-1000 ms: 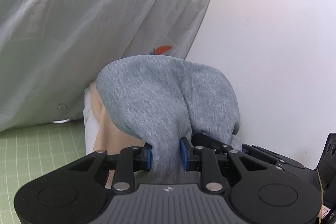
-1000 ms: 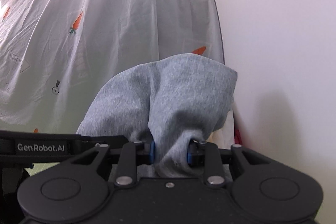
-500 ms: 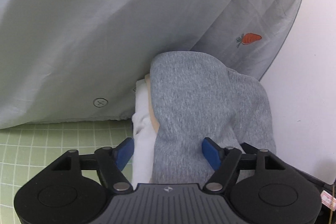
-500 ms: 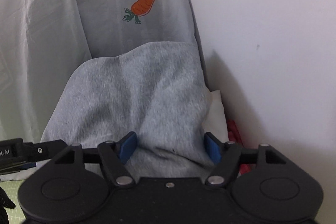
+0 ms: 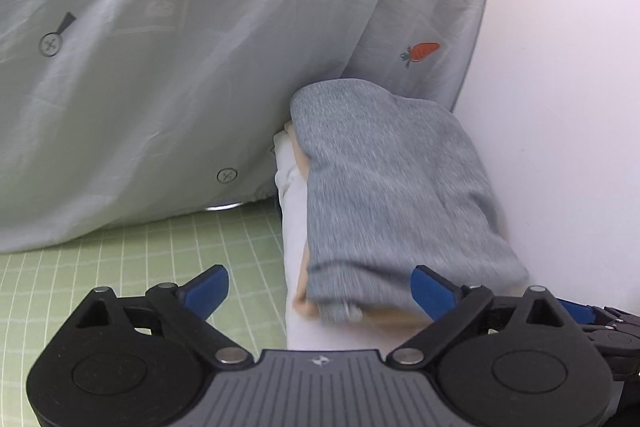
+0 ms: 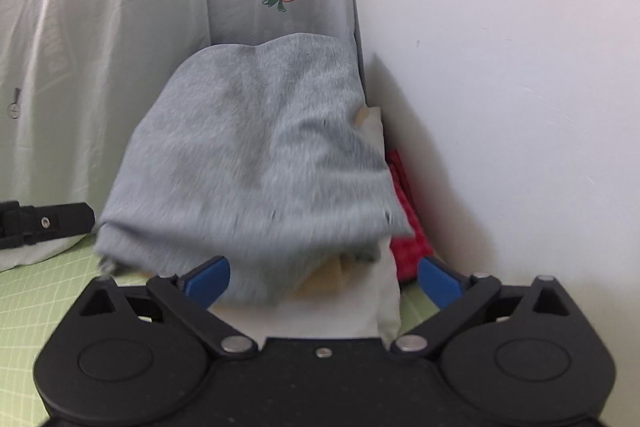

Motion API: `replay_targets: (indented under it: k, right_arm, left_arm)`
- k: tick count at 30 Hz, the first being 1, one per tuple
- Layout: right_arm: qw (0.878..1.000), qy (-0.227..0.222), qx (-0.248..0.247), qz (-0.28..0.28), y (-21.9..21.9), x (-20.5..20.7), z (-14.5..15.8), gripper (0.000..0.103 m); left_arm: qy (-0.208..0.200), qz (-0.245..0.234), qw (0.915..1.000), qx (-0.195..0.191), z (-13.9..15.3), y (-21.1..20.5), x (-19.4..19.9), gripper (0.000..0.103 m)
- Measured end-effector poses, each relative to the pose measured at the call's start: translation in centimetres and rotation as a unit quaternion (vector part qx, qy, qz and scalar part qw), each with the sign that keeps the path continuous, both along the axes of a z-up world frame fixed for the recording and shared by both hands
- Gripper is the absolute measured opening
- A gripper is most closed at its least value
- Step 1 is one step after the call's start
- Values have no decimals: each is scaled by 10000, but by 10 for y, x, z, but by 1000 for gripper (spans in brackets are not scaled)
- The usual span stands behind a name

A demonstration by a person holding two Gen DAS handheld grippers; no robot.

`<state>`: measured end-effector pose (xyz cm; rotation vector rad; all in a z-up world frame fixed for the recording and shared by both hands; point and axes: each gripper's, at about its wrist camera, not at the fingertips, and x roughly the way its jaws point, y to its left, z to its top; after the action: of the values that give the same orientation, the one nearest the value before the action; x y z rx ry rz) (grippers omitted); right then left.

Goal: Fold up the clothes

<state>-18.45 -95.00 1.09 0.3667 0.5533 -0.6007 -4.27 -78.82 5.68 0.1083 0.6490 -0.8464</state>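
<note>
A folded grey garment [image 5: 392, 187] [image 6: 256, 155] lies on top of a stack of folded clothes: a tan piece [image 5: 302, 291] and a white piece [image 5: 294, 227] show under it, and a red piece [image 6: 408, 227] sits beside the wall. My left gripper [image 5: 318, 287] is opening wide, its blue pads apart from the cloth, with the stack's near end between them. My right gripper [image 6: 324, 277] is opening too, with the grey garment's edge between its spread pads and neither pad pressing on it.
A pale grey sheet [image 5: 180, 67] with carrot prints hangs behind the stack. A white wall [image 6: 500, 67] stands at the right. The stack rests on a green grid mat [image 5: 120, 259]. Part of the left tool [image 6: 44, 223] shows at the right view's left edge.
Both grippers went from shut on the grey garment to wide open. The garment dropped from a held bunch onto the stack, and both hands sank lower.
</note>
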Motion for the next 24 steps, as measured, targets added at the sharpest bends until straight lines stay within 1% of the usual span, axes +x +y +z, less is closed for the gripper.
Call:
replay_targets:
  k: [1,4,7,11,17,24]
  right_arm:
    - [10000,-21,-8,-2,9,-9,2,102]
    - [9998,54,-161,57,39,-34,9,102]
    - [9992,107,-372,29,70,-53,16,103]
    - [9980,270,-566,-105,106,-82,20,103]
    - [9980,366,-442,-249,141,-124,16,103]
    - [9978,391,-416,-336,164,-149,17,103]
  left_arm:
    - [-12,-17,10000,-10,0,11,-3,99]
    - [-60,-151,9999,11,2,34,-31,103]
    - [-57,-215,9997,63,2,56,-55,103]
    - [-104,-204,9994,241,-3,80,-83,103]
    - [-118,-330,9988,351,-10,107,-118,103]
    - [-121,-432,9984,347,-12,128,-143,103]
